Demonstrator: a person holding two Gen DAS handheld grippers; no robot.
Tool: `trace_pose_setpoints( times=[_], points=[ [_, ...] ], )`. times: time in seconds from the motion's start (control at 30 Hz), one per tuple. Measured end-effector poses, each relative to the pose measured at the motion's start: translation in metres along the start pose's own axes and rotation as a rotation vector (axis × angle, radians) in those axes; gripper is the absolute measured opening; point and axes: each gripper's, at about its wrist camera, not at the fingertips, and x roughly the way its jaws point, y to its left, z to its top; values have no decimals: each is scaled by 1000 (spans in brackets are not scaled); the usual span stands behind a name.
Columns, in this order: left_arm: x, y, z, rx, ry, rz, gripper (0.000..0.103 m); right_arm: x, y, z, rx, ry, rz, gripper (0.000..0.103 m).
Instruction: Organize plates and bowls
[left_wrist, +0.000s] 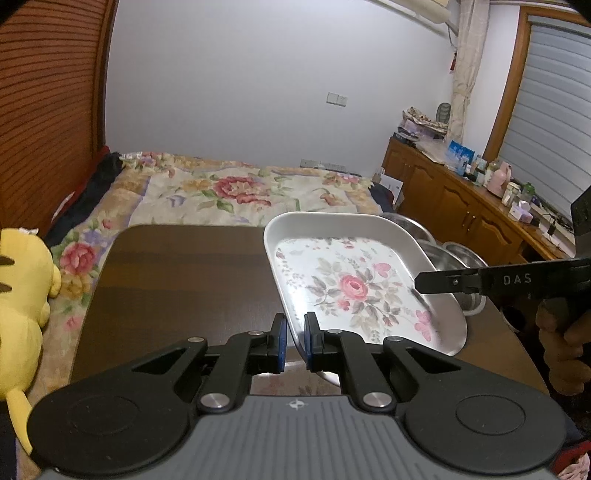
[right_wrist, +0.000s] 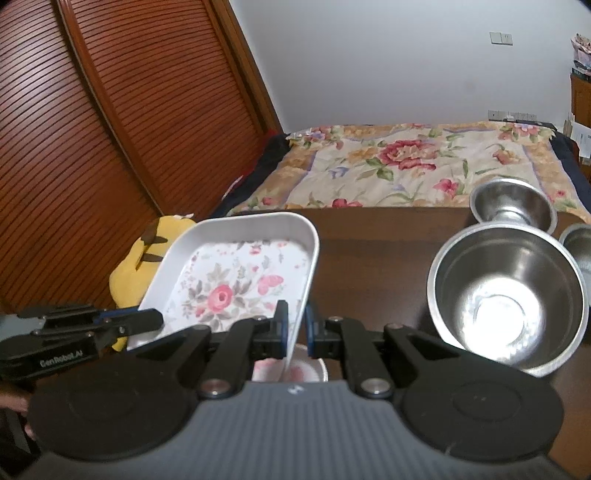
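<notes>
Plates and bowls are only partly sorted, by my reading. You have the floral tray (left_wrist: 354, 284) lifted off the dark table (left_wrist: 177, 280) and tilted, one gripper on each side of it.

Left to right from your left gripper (left_wrist: 294, 341):
- Yellow plush toy (left_wrist: 22, 295) well off to its left, on the flowered bedspread (left_wrist: 229, 192).
- Bare table ahead and left of the jaws.
- Left gripper closed down on the tray's near-left rim; blue pads (left_wrist: 281, 343) press the wall from both sides, a narrow gap filled by the rim.
- Tray stretches ahead and right of those jaws.
- Right gripper (left_wrist: 424, 284) comes in from the far right and meets the tray's right rim.
- Steel bowls (left_wrist: 454, 258) sit just beyond that rim, on the table.

From your right gripper (right_wrist: 295, 332):
- Jaws nearly together, clamped on the tray's right edge, which runs down between the pads.
- Large steel bowl (right_wrist: 506, 295) just to its right, empty, upright.
- Two smaller bowls (right_wrist: 513, 206) behind and further right; not nested.
- Something pale and round with pink marks (right_wrist: 291, 371) lies under the jaws, possibly another plate; too hidden to say.

Left to do, judging from this: set the tray down, likely on the plate beneath, then gather the three loose bowls into one stack. Nothing looks stacked yet.
</notes>
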Motion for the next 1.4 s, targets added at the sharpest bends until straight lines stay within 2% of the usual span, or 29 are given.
trace_pose_setpoints(
  times=[0.63,1.4],
  points=[
    [5,4,-51,-34,69,-1,11,13,-5,-57,38,73,19,11],
    [16,12,-70,-33,115,31,11,23,0,-71,-4,62,11,12]
  ],
)
